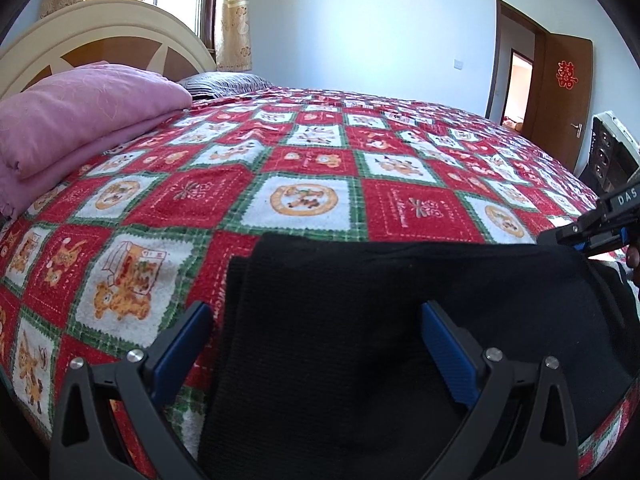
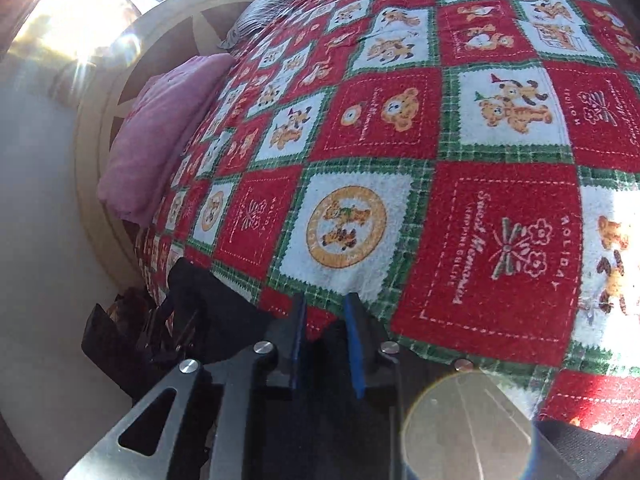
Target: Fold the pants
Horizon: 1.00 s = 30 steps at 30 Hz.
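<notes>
Fingers (image 1: 182,344) of the left gripper (image 1: 316,354) are spread wide over the black pants (image 1: 400,300), laid crosswise on the bedspread (image 1: 312,160); the right gripper (image 2: 325,334) is nearly closed, its grip unclear.

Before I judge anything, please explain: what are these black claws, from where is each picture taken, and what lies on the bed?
A person holds a two-finger gripper in each hand, and a fisheye camera sits on each. The left wrist view looks along the left gripper, open above the folded black pants. The right wrist view looks along the right gripper, jaws narrow at the pants' edge; whether they pinch cloth I cannot tell. The pants and a folded pink quilt lie on a teddy-bear blanket.
</notes>
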Each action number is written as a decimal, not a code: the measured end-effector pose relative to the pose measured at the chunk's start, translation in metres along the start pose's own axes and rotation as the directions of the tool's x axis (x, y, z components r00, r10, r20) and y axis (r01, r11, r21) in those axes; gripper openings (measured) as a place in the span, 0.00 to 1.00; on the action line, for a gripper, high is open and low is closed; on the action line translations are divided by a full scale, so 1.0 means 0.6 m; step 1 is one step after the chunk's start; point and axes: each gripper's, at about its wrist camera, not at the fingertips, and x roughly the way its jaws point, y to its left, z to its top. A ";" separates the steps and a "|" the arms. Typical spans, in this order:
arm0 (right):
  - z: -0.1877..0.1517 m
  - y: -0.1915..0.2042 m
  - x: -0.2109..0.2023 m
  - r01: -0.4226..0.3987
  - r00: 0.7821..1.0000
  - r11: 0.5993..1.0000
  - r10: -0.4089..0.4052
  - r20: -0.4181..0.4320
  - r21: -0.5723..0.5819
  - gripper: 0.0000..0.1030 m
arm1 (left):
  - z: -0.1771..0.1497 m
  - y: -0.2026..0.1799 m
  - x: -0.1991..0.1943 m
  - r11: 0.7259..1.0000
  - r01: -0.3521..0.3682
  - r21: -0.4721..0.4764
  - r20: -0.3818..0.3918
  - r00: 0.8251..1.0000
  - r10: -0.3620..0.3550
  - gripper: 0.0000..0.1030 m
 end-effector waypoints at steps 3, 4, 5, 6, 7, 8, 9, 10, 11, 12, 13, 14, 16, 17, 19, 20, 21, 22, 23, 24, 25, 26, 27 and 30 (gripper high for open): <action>-0.001 0.004 0.004 0.029 1.000 0.999 -0.028 0.012 -0.017 0.07 | 0.001 0.002 0.000 1.000 0.003 -0.001 0.002 1.000 -0.003 1.00; -0.001 0.005 0.004 0.032 0.999 0.999 -0.031 0.018 -0.022 0.06 | 0.001 0.003 0.000 1.000 0.004 -0.002 0.003 1.000 -0.004 1.00; -0.002 0.007 0.002 0.037 0.999 0.999 -0.036 0.025 -0.031 0.05 | 0.001 0.003 0.000 1.000 0.006 -0.001 0.002 1.000 -0.006 1.00; -0.003 0.011 0.000 0.051 0.998 0.998 -0.049 0.036 -0.047 0.05 | 0.001 0.004 0.000 1.000 0.006 -0.001 0.003 1.000 -0.006 1.00; -0.004 0.013 -0.007 0.069 0.996 0.996 -0.065 0.056 -0.059 0.05 | 0.001 0.004 0.000 1.000 0.006 -0.001 0.005 1.000 -0.006 1.00; -0.004 0.017 -0.015 0.078 0.994 0.995 -0.073 0.083 -0.063 0.05 | 0.001 0.004 0.000 1.000 0.006 0.000 0.006 1.000 -0.006 1.00; -0.002 0.016 -0.025 0.075 0.992 0.995 -0.069 0.102 -0.061 0.04 | 0.000 0.005 0.001 1.000 0.016 0.000 0.006 1.000 -0.016 1.00; 0.000 0.017 -0.034 0.074 0.990 0.996 -0.066 0.124 -0.059 0.04 | 0.000 0.005 0.001 1.000 0.016 0.000 0.005 1.000 -0.016 1.00; 0.001 0.018 -0.041 0.073 0.988 0.996 -0.065 0.139 -0.057 0.04 | 0.001 0.005 0.001 1.000 0.016 0.000 0.005 1.000 -0.016 1.00; 0.001 0.020 -0.046 0.076 0.987 0.995 -0.067 0.148 -0.058 0.04 | 0.000 0.005 0.001 1.000 0.015 0.001 0.005 1.000 -0.015 1.00; 0.000 0.020 -0.048 0.088 0.985 0.994 -0.077 0.155 -0.061 0.04 | 0.001 0.005 0.001 1.000 0.015 0.001 0.005 1.000 -0.015 1.00; 0.000 0.019 -0.044 0.111 0.983 0.992 -0.101 0.153 -0.064 0.04 | 0.000 0.006 0.001 1.000 0.015 0.001 0.006 1.000 -0.015 1.00; 0.000 0.012 -0.029 0.152 0.979 0.986 -0.141 0.144 -0.065 0.04 | 0.000 0.006 0.001 1.000 0.016 0.001 0.006 1.000 -0.016 1.00; 0.001 0.007 -0.022 0.178 0.976 0.982 -0.166 0.142 -0.069 0.04 | 0.000 0.006 0.001 1.000 0.018 0.001 0.008 1.000 -0.018 1.00; -0.002 -0.007 -0.007 0.196 0.973 0.979 -0.186 0.136 -0.062 0.04 | 0.000 0.006 0.001 1.000 0.018 0.001 0.007 1.000 -0.018 1.00; -0.002 -0.011 -0.006 0.188 0.974 0.980 -0.179 0.137 -0.058 0.04 | 0.000 0.006 0.001 1.000 0.017 0.001 0.007 1.000 -0.017 1.00; -0.002 -0.011 -0.008 0.185 0.975 0.981 -0.175 0.140 -0.065 0.04 | 0.000 0.006 0.001 1.000 0.017 0.001 0.006 1.000 -0.017 1.00; -0.002 -0.009 -0.010 0.181 0.975 0.981 -0.170 0.140 -0.071 0.04 | 0.000 0.007 0.001 1.000 0.015 0.001 0.004 1.000 -0.015 1.00; -0.003 -0.007 -0.017 0.170 0.978 0.982 -0.159 0.137 -0.080 0.05 | 0.001 0.006 0.000 1.000 0.014 0.001 0.001 1.000 -0.014 1.00; -0.007 -0.002 -0.022 0.170 0.978 0.981 -0.156 0.140 -0.091 0.07 | 0.001 0.006 -0.001 1.000 0.012 0.000 -0.004 1.000 -0.012 1.00; -0.015 0.005 -0.033 0.194 0.972 0.975 -0.176 0.156 -0.107 0.13 | 0.002 0.007 -0.003 1.000 0.009 -0.004 -0.011 1.000 -0.009 1.00; -0.027 0.017 -0.047 0.229 0.963 0.963 -0.203 0.179 -0.140 0.19 | 0.002 0.009 -0.007 1.000 0.005 -0.010 -0.019 1.000 -0.005 1.00; -0.042 0.029 -0.059 0.258 0.954 0.951 -0.224 0.198 -0.172 0.31 | 0.001 0.012 -0.010 1.000 0.002 -0.016 -0.027 1.000 -0.002 1.00; -0.096 0.054 -0.095 0.322 0.934 0.912 -0.263 0.241 -0.253 0.35 | -0.002 0.021 -0.034 0.998 -0.055 -0.030 -0.029 0.998 0.055 1.00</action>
